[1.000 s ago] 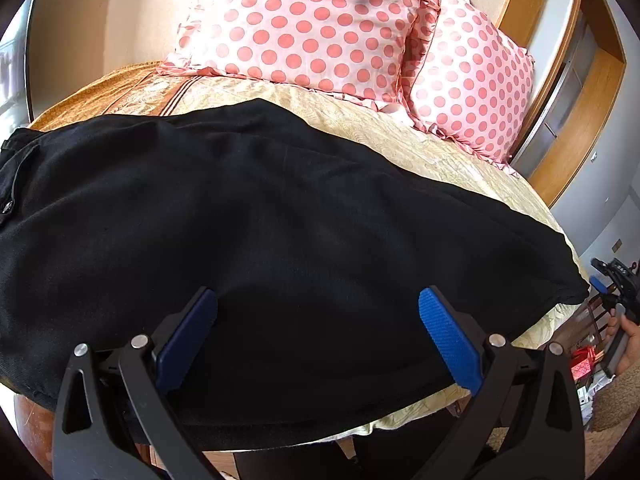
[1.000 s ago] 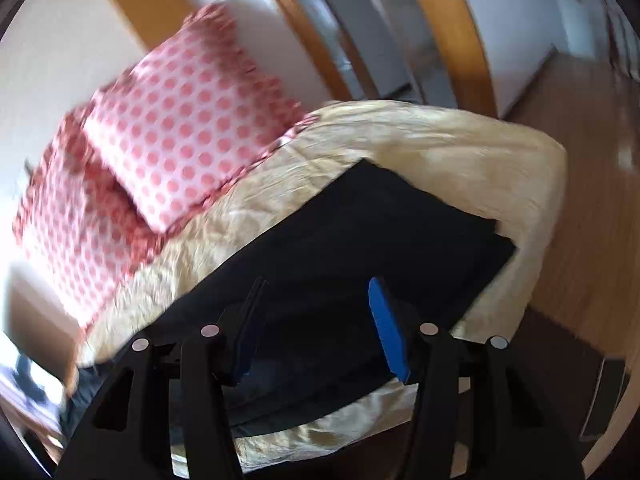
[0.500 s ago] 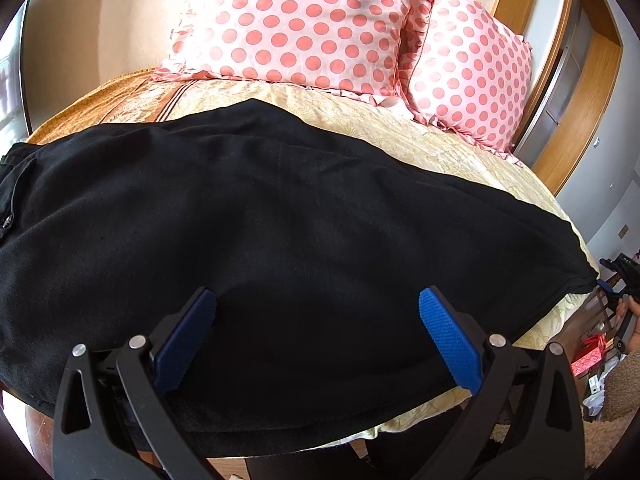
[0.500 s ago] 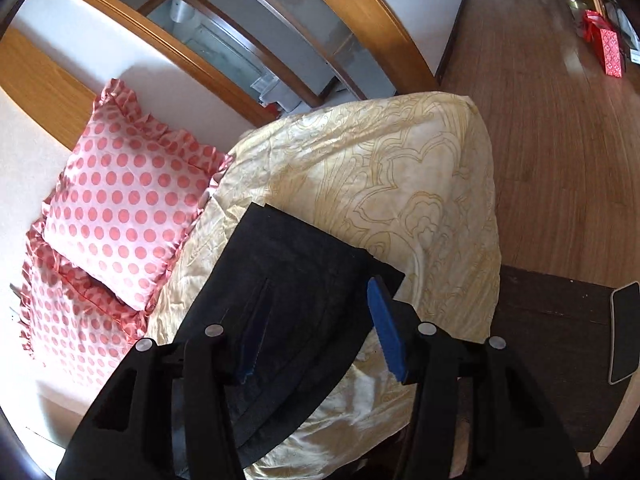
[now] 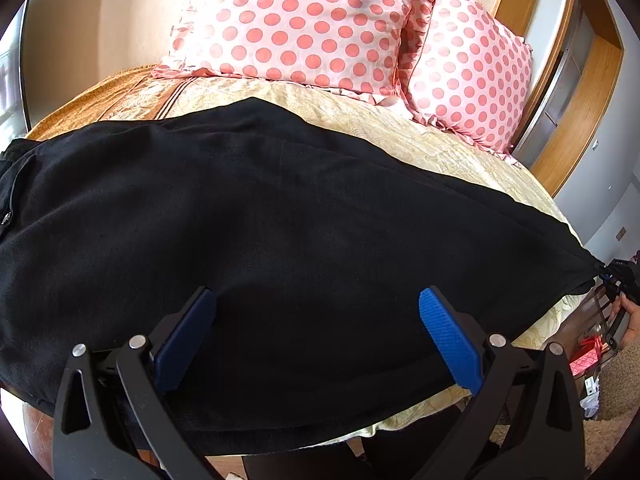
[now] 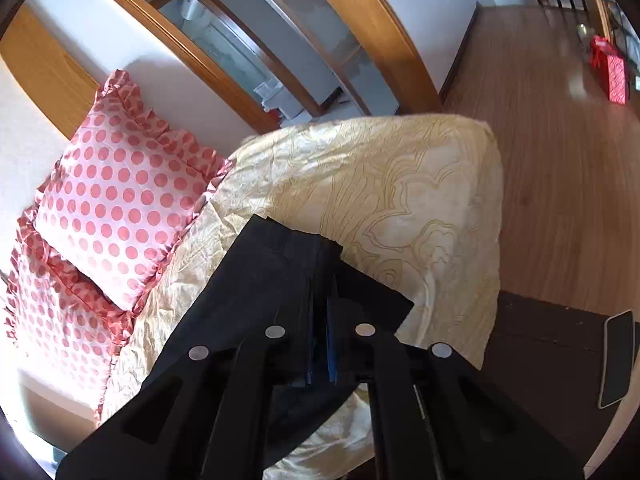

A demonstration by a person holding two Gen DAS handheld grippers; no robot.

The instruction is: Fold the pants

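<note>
Two hand-held grippers: left [image 5: 316, 336] spread above black pants [image 5: 280, 220]; right [image 6: 320, 344] just closed, pinching their hem.

Black plastic claw [image 5: 318, 336] arms, blue ribbed pads [image 5: 448, 340], silver round screws, fuzzy beige sleeve [image 5: 622, 380]

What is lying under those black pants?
The black pants lie on a cream patterned bedspread, which shows around their edges. Whatever is directly beneath the cloth is covered and cannot be seen.
</note>
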